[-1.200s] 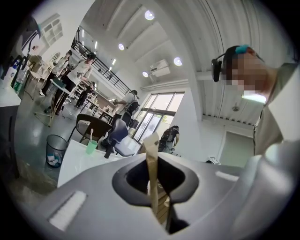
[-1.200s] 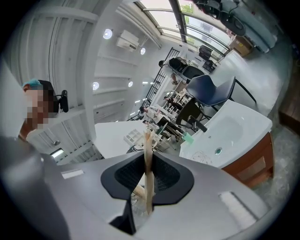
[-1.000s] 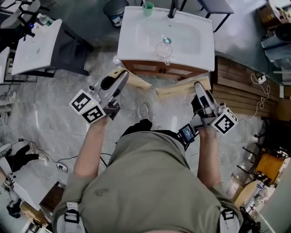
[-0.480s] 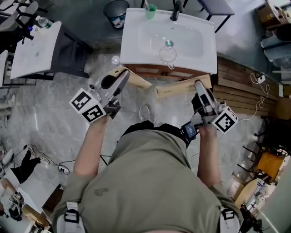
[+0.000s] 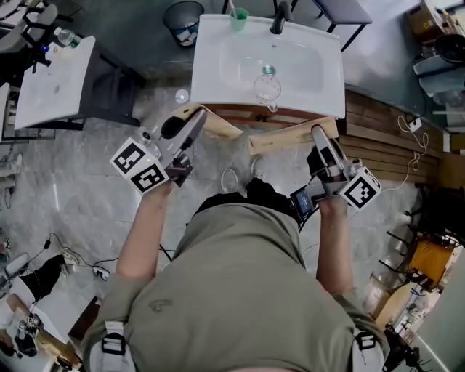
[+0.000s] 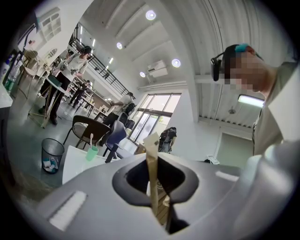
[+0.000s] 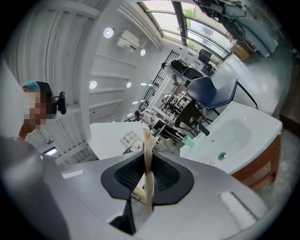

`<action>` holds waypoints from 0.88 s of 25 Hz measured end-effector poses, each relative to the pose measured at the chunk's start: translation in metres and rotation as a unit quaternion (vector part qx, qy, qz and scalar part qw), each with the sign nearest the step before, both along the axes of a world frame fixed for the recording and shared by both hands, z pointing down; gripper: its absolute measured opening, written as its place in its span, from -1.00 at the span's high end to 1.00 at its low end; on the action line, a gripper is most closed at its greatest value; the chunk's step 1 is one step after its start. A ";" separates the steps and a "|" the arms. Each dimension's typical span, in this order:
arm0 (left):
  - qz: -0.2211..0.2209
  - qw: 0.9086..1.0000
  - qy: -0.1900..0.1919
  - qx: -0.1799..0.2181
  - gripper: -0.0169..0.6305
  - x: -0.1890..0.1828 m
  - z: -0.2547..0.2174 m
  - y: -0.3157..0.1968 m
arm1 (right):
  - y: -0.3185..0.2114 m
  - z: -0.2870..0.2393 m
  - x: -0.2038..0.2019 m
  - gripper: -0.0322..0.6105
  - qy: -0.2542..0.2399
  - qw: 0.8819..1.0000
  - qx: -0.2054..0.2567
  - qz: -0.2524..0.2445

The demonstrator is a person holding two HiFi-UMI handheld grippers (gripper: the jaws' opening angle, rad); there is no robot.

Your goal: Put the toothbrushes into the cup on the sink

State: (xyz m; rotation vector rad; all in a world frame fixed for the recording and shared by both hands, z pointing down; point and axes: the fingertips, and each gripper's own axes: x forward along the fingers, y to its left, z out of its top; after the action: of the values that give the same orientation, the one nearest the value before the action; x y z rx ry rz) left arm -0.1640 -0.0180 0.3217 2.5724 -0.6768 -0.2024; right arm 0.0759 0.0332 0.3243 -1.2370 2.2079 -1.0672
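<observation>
A white sink [image 5: 218, 73] stands ahead of me in the head view. At its back edge a green cup [image 5: 237, 18] holds one toothbrush [image 5: 231, 9]. A clear glass [image 5: 267, 87] sits near the sink's front edge. My left gripper [image 5: 237, 136] and right gripper [image 5: 253, 148] hang in front of the sink cabinet, tips pointing toward each other, both shut on nothing. In the left gripper view the gripper [image 6: 151, 140] points toward the green cup [image 6: 91, 153]. The right gripper [image 7: 147, 136] view shows the sink [image 7: 262, 126] and the cup [image 7: 188, 141] to the right.
A dark waste bin [image 5: 183, 14] stands left of the sink, and a second white basin top [image 5: 54, 76] lies further left. Wooden pallet boards [image 5: 378, 138] and cables lie on the right. A chair [image 6: 89, 129] and several people are in the background.
The sink has shifted slightly in the head view, and the person's shoe now shows below the cabinet. Both grippers stay shut and have hardly moved.
</observation>
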 end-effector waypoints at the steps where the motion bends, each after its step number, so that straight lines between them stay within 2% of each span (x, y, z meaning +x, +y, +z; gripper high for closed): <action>1: 0.000 1.000 0.000 0.000 0.91 0.000 0.000 0.000 | 0.000 0.001 0.000 0.71 0.000 1.000 0.000 -0.001; 15: -0.022 1.000 -0.018 -0.001 0.91 0.001 0.005 -0.005 | -0.018 0.010 0.005 0.71 -0.008 1.000 -0.001 -0.027; 22: -0.035 0.999 -0.028 -0.012 0.91 0.020 0.014 -0.032 | -0.051 0.022 0.022 0.71 -0.017 0.999 -0.011 -0.042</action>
State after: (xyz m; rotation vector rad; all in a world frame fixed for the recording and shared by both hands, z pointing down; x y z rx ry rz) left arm -0.1439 -0.0502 0.3354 2.5417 -0.7852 -0.1454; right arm 0.0982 -0.0177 0.3458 -1.1361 2.2456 -1.1391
